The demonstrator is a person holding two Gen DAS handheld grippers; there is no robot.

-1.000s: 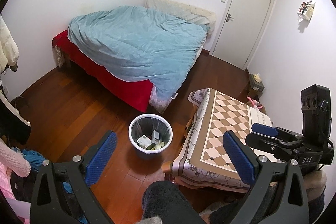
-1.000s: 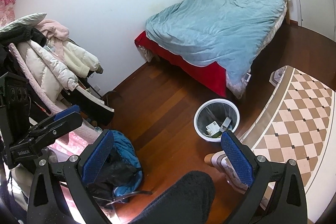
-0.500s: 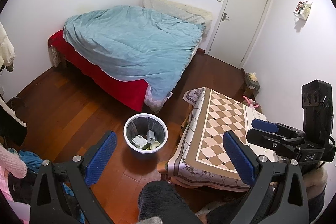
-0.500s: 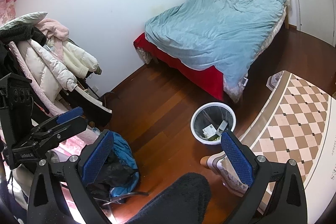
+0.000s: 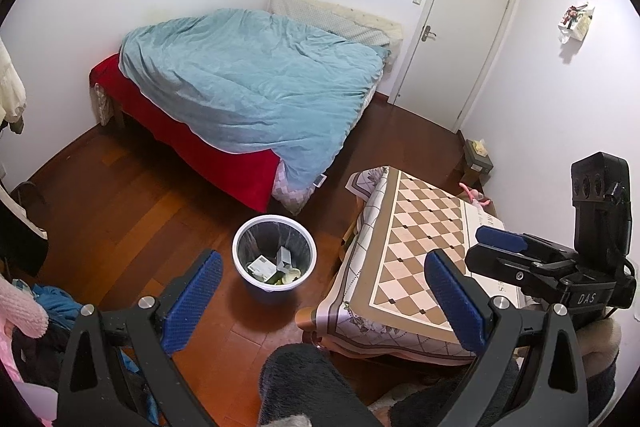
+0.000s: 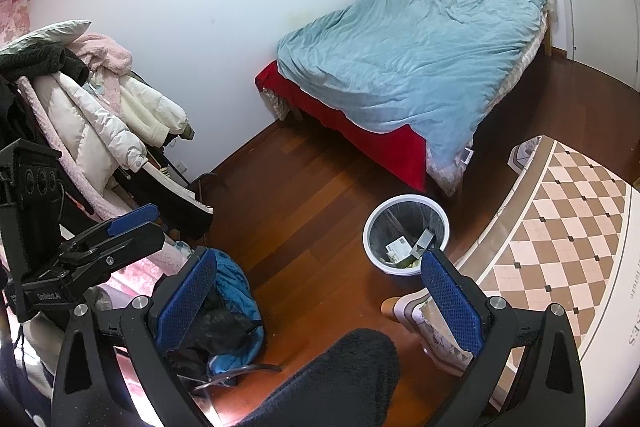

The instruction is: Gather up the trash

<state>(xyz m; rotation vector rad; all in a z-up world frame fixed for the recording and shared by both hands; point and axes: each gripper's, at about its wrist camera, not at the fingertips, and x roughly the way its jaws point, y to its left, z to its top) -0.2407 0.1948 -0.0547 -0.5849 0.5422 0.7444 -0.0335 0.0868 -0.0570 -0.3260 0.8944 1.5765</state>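
Now both tools are held high, above the wooden floor and near the trash bin (image 5: 274, 251). The left gripper (image 5: 320, 301) has its blue fingers wide apart and holds nothing. The right gripper (image 6: 316, 297) is the same, spread apart and empty. The bin stands on the floor between the bed (image 5: 248, 95) and the table (image 5: 416, 259) with the checkered cloth. Inside the bin I see some small boxes and scraps, so I think a part of the collecting is already done. Around the bin I find no loose trash on the floor, and the table top looks bare. A pile of clothes (image 6: 92, 115) is well apart from the bin, on the side away from the table. What is left, I cannot say surely; maybe almost nothing.
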